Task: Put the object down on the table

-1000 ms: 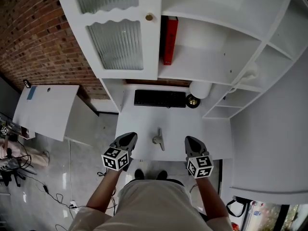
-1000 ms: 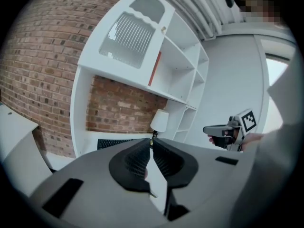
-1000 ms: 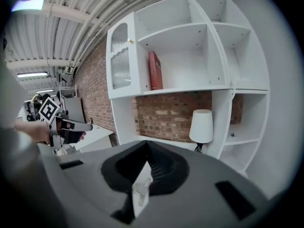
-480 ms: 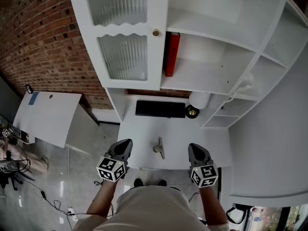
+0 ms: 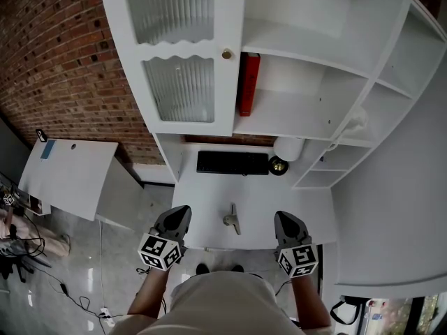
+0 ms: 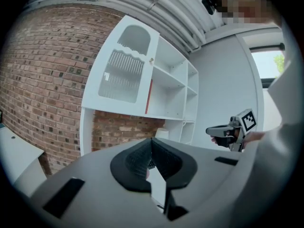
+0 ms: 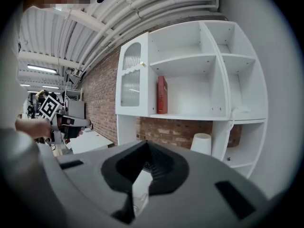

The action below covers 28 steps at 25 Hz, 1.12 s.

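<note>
Small grey metal object (image 5: 230,220): flat on white tabletop (image 5: 202,201), apart from black keyboard (image 5: 232,162), on its near side. Left claw (image 5: 183,211): closed, empty, near-left of keyboard. Right claw (image 5: 283,216): closed, empty, near-right of keyboard. Neither touching object.

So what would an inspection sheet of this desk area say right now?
Surface: white desk.
Job's things: small metal tool lying on the desk between the grippers, untouched.
Clutter: black keyboard, white cup, dark round object at the back.
Grippers: left gripper and right gripper both shut, empty, near the desk's front edge.
Cables: loose cables on the floor, left.
Surroundings: brick wall, white shelving, red book, second white table.
</note>
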Motion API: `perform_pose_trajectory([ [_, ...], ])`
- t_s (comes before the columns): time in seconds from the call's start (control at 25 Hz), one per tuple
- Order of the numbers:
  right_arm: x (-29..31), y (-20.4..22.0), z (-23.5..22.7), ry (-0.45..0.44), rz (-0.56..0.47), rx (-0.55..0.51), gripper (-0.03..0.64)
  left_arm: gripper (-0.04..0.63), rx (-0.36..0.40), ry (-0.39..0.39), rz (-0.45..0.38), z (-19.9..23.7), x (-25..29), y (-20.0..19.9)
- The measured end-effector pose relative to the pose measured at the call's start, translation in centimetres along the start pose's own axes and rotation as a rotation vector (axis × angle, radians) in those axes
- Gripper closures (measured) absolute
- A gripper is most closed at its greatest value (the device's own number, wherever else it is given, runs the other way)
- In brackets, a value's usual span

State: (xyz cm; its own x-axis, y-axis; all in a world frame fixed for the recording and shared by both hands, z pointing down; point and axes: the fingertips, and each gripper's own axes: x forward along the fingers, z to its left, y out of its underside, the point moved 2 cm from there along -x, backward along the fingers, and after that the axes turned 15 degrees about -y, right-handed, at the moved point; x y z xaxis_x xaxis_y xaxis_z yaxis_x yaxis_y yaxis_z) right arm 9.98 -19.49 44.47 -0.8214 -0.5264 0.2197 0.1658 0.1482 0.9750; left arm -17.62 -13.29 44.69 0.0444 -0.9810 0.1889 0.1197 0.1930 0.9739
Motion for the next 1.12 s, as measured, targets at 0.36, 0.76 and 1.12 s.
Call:
perform_pose_trajectory([
  [0.36,0.25,-0.18,0.43,-0.002,-0.001,-0.020,0.615,0.602,-0.021,0.023,0.006,-0.04,0.59,0.18],
  [0.76,0.20,-0.11,0.57,0.004,0.006,-0.021,0.616,0.601,-0.036,0.048,0.016,-0.61,0.83,0.26],
  [1.12,0.11,0.19,0.94,0.005,0.011,-0.015,0.615,0.601,-0.042,0.057,0.025,-0.76,0.60,0.48],
])
